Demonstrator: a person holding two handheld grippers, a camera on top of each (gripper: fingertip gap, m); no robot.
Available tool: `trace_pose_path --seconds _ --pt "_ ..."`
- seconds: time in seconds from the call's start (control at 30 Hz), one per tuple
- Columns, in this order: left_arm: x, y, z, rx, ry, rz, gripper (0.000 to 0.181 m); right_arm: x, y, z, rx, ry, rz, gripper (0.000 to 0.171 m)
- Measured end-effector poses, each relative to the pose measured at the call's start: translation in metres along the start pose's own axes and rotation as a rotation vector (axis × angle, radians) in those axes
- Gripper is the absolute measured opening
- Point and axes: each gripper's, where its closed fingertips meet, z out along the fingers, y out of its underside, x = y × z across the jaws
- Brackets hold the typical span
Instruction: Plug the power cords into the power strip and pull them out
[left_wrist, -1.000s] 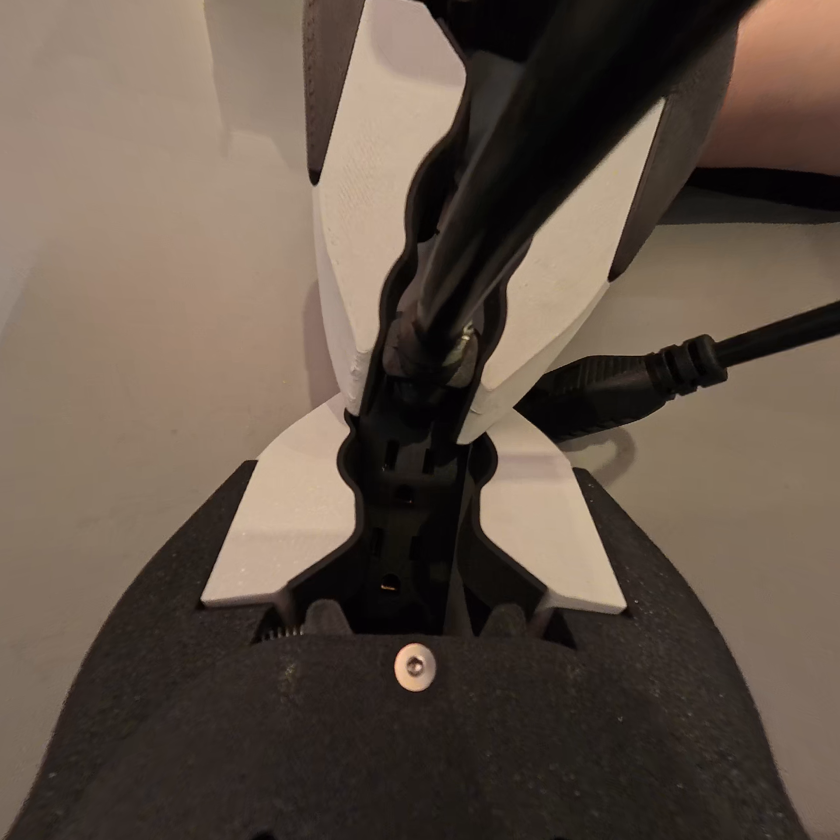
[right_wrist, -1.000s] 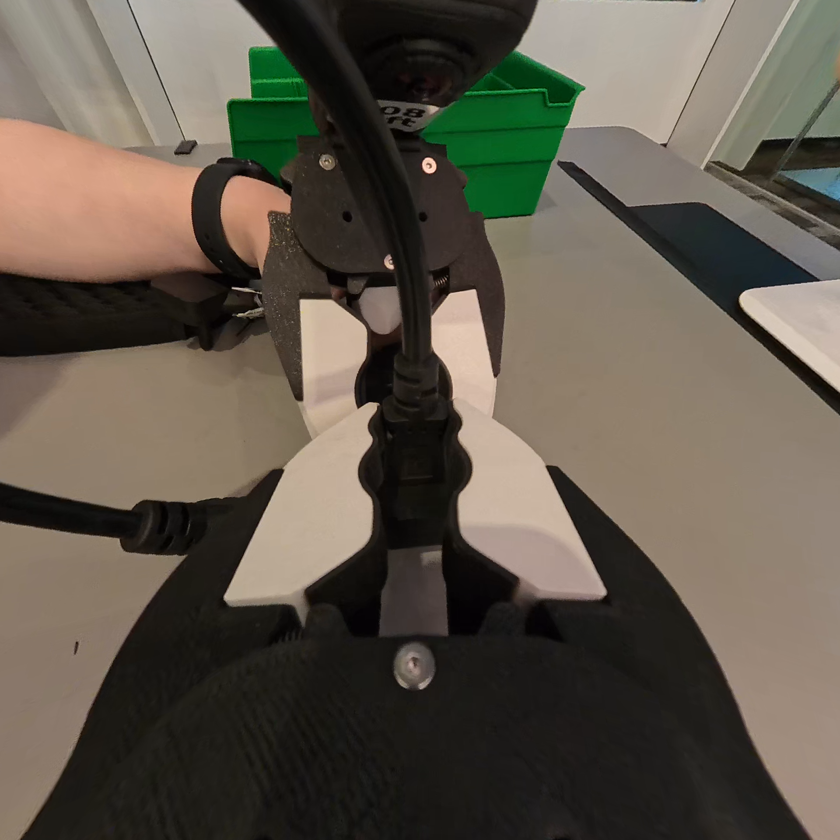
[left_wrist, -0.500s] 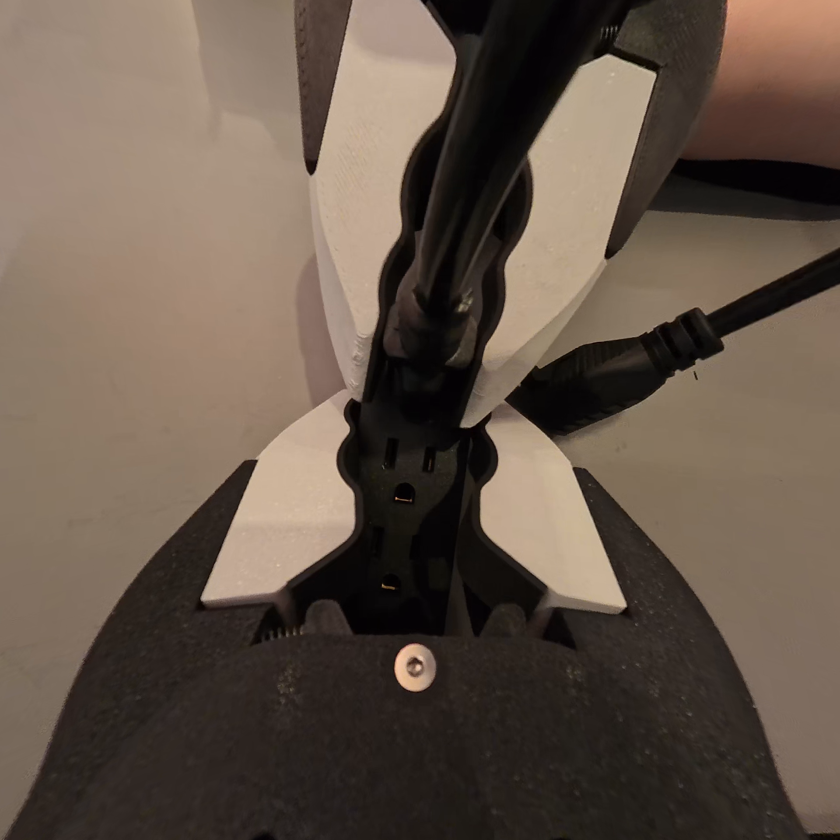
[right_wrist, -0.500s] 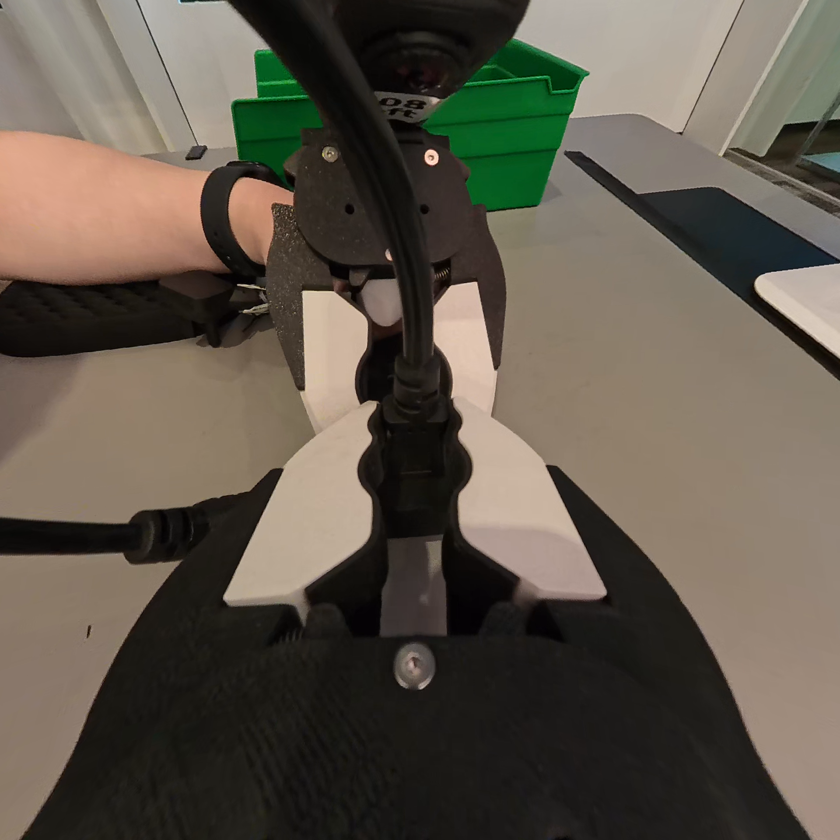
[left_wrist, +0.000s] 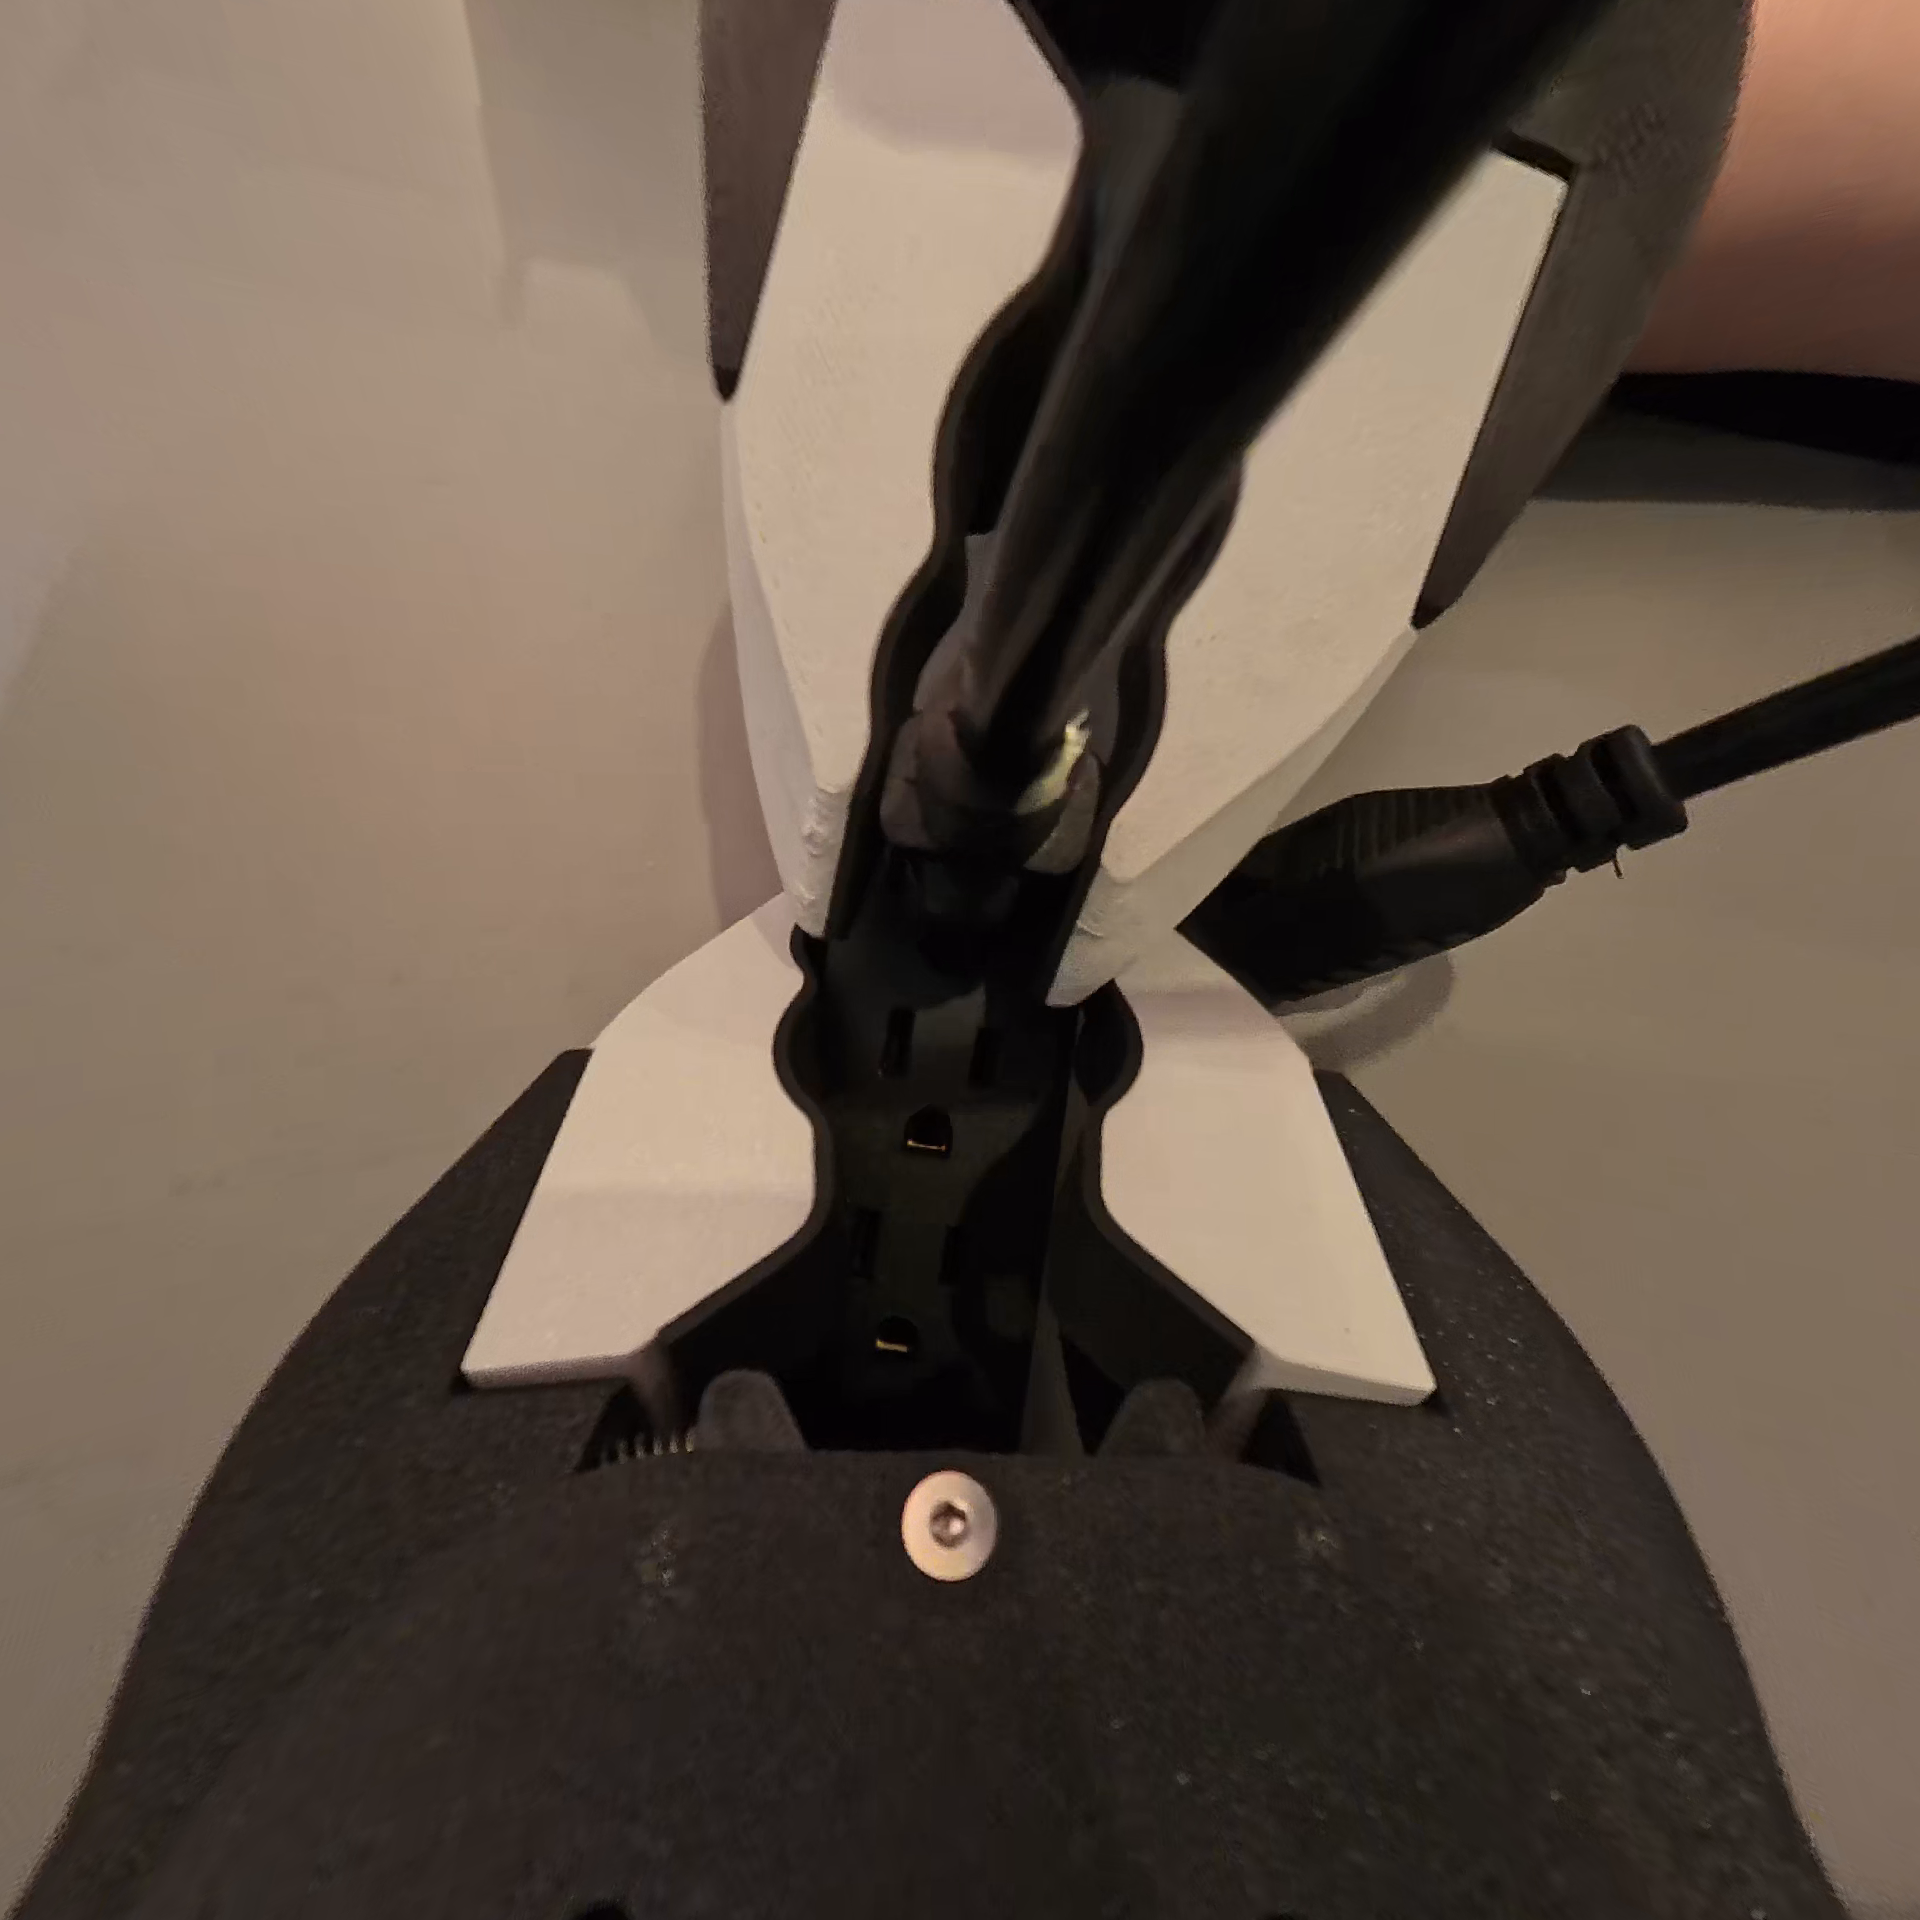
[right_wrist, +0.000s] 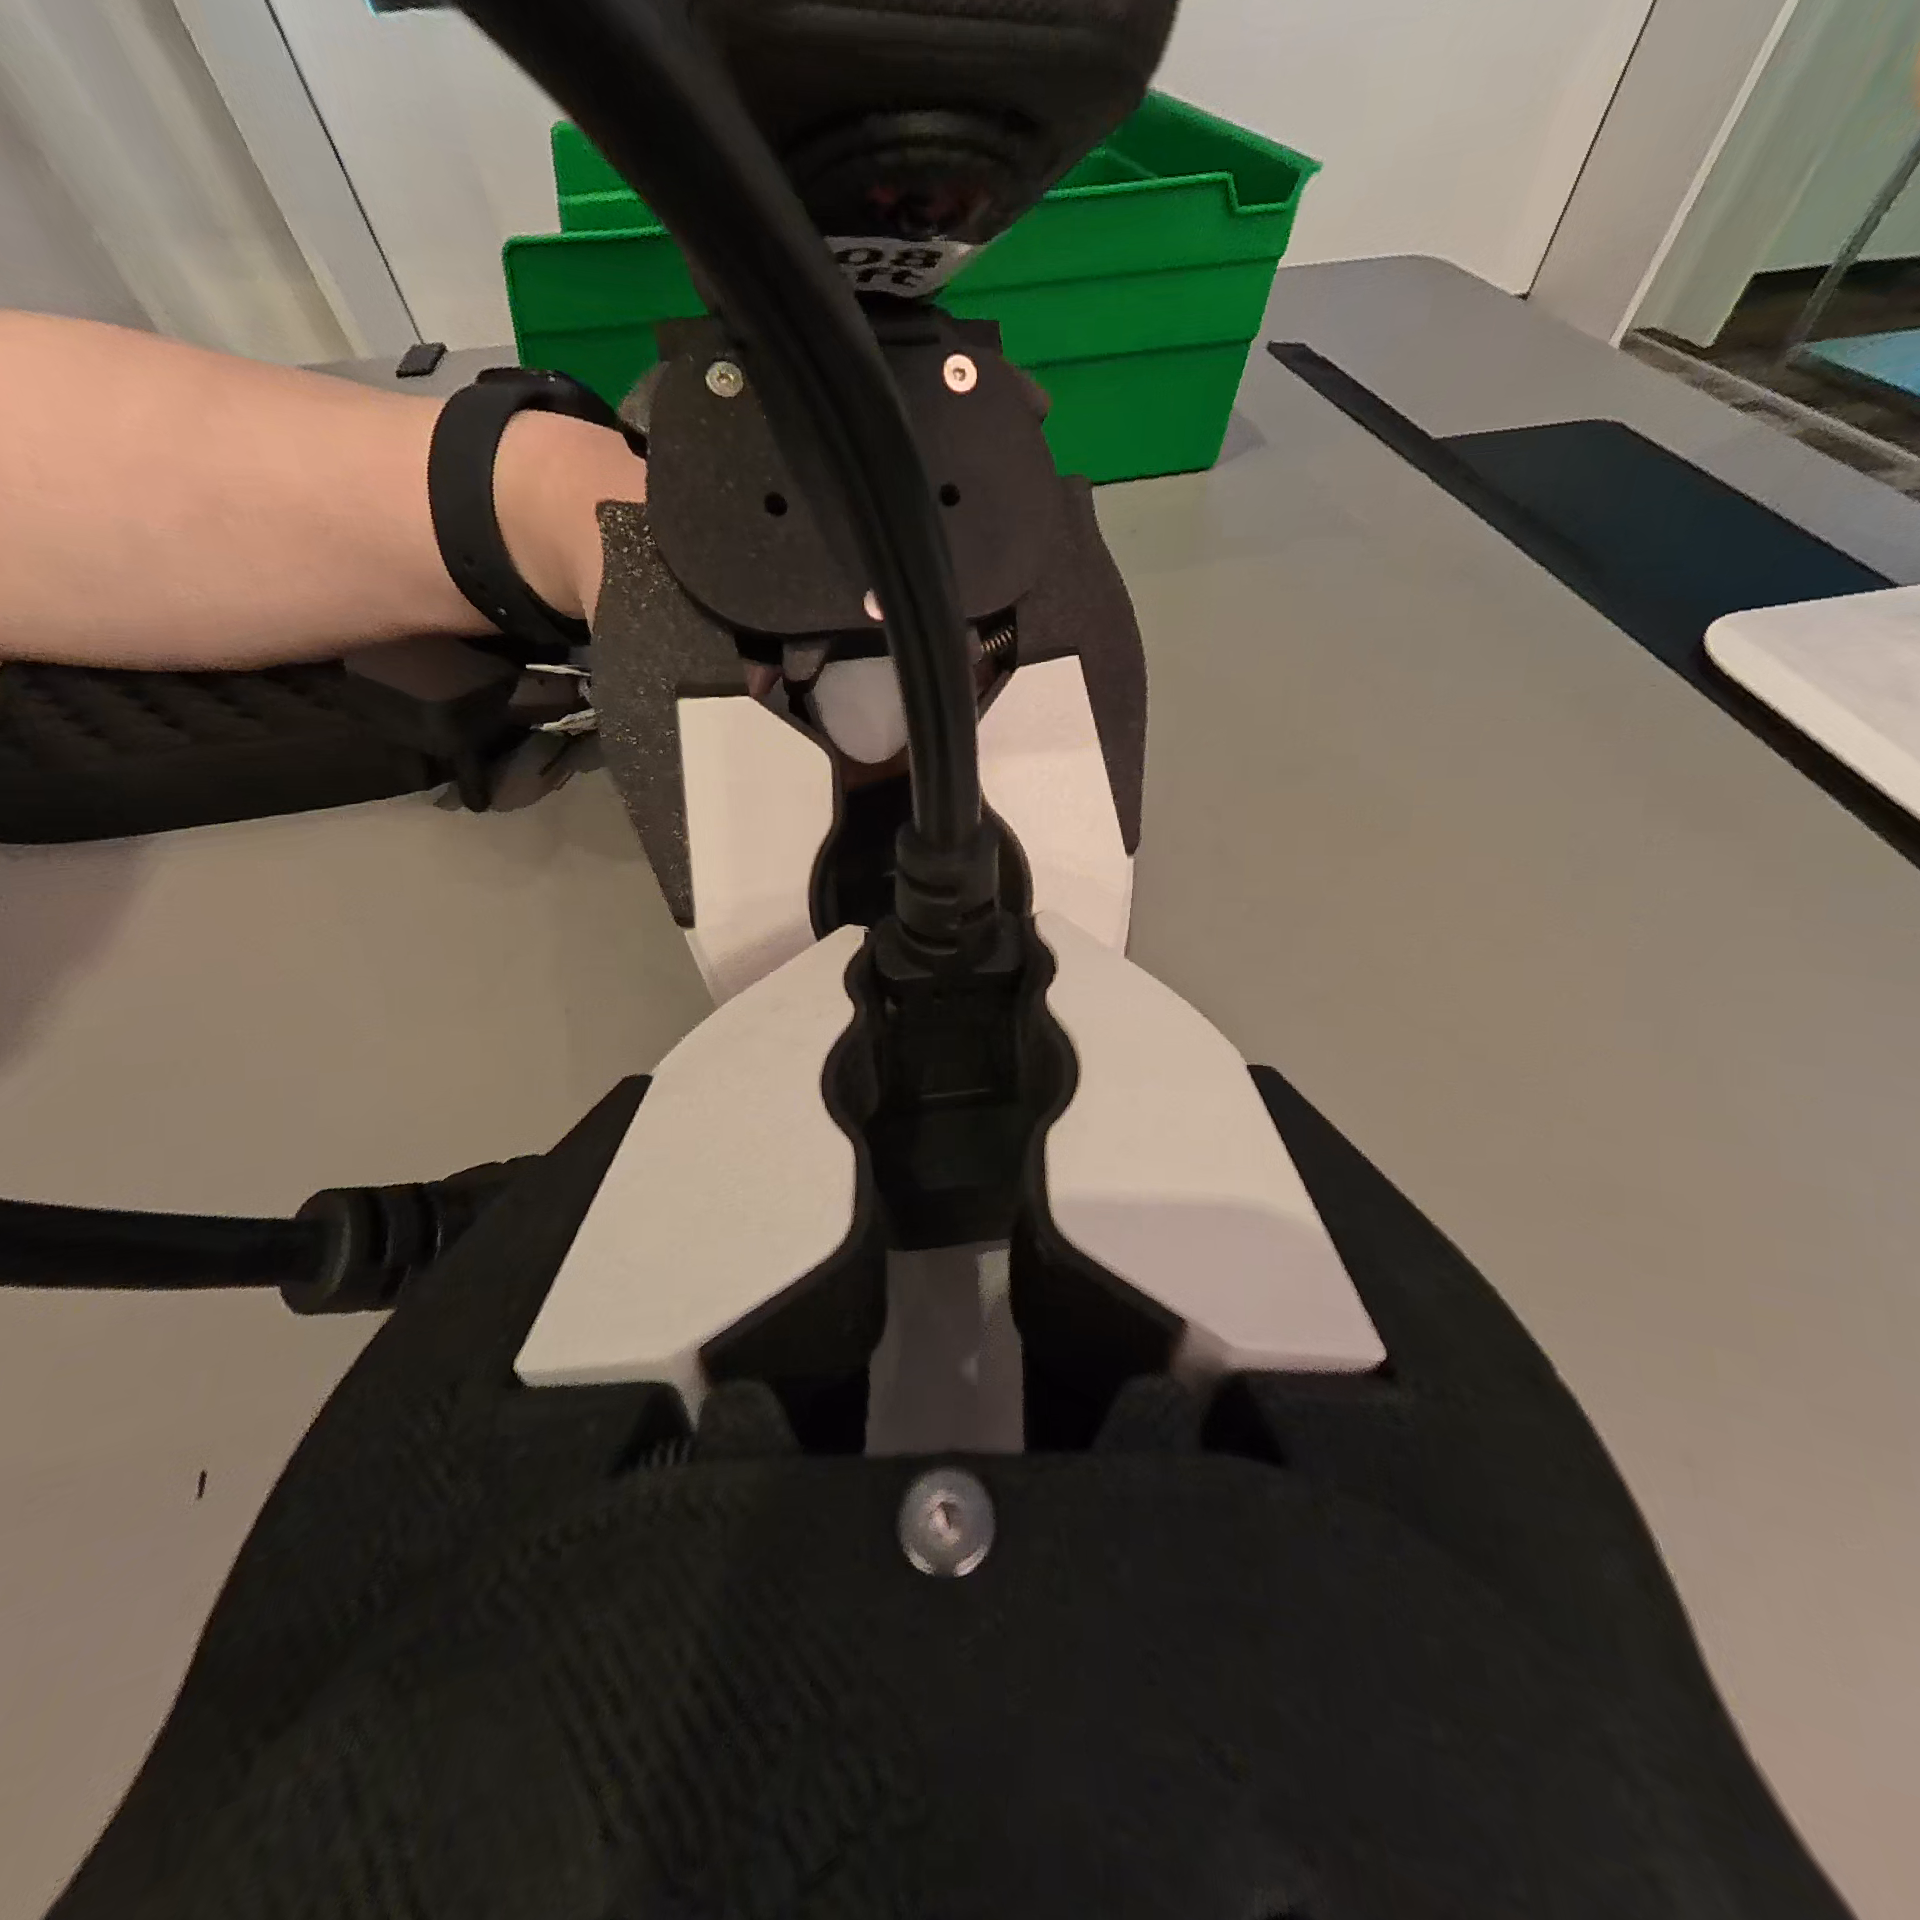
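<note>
In the left wrist view my left gripper (left_wrist: 956, 1018) is shut on the black power strip (left_wrist: 935, 1195); two of its outlets show between the white fingers (left_wrist: 665, 1174). My right gripper (left_wrist: 966, 883) comes in from the far side, shut on a black plug (left_wrist: 987, 821) held just over the strip's far outlet, with a metal prong glinting. In the right wrist view the right gripper (right_wrist: 951, 966) clamps that plug (right_wrist: 951, 1122); its cord (right_wrist: 831, 416) rises toward the camera. The left gripper (right_wrist: 914, 883) faces it, held by a hand with a black wristband (right_wrist: 488, 499).
A second black plug with its cord (left_wrist: 1434, 862) lies on the grey table beside the strip, also in the right wrist view (right_wrist: 353, 1247). Green bins (right_wrist: 1122, 312) stand at the back. A dark mat (right_wrist: 1662, 520) and a white board (right_wrist: 1829, 686) are at the right. Left tips to right tips: about 5 cm.
The right gripper with the plug has risen slightly off the strip, so the outlet beneath it shows more. The left gripper still holds the strip in place.
</note>
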Motion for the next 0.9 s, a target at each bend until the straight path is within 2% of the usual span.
trace_pose_path --seconds 0.2,0.27,0.4,0.63,0.73,0.83,0.9 --pt "-0.002 -0.002 0.0 0.017 -0.015 -0.011 0.047 0.003 -0.006 0.001 0.031 0.012 0.041 0.02" --pt "-0.004 0.003 0.006 -0.047 -0.064 0.015 0.047 0.004 0.004 -0.001 -0.007 -0.012 0.045 0.021" --pt "-0.003 0.0 0.003 -0.007 -0.064 0.021 0.047 0.002 0.001 0.0 -0.037 0.004 0.019 0.021" --pt "-0.01 0.004 0.009 -0.068 -0.144 0.039 0.048 0.005 0.004 -0.002 0.004 -0.174 0.392 0.023" --pt "-0.008 0.004 0.009 -0.062 -0.143 0.055 0.048 0.002 0.006 -0.002 -0.042 -0.117 0.198 0.024" --pt "-0.003 0.003 0.009 -0.058 -0.119 0.092 0.048 -0.004 0.007 -0.004 -0.065 -0.025 -0.119 0.023" --pt "-0.003 0.003 0.008 -0.057 -0.105 0.078 0.047 -0.003 0.006 -0.004 -0.058 0.011 -0.187 0.022"
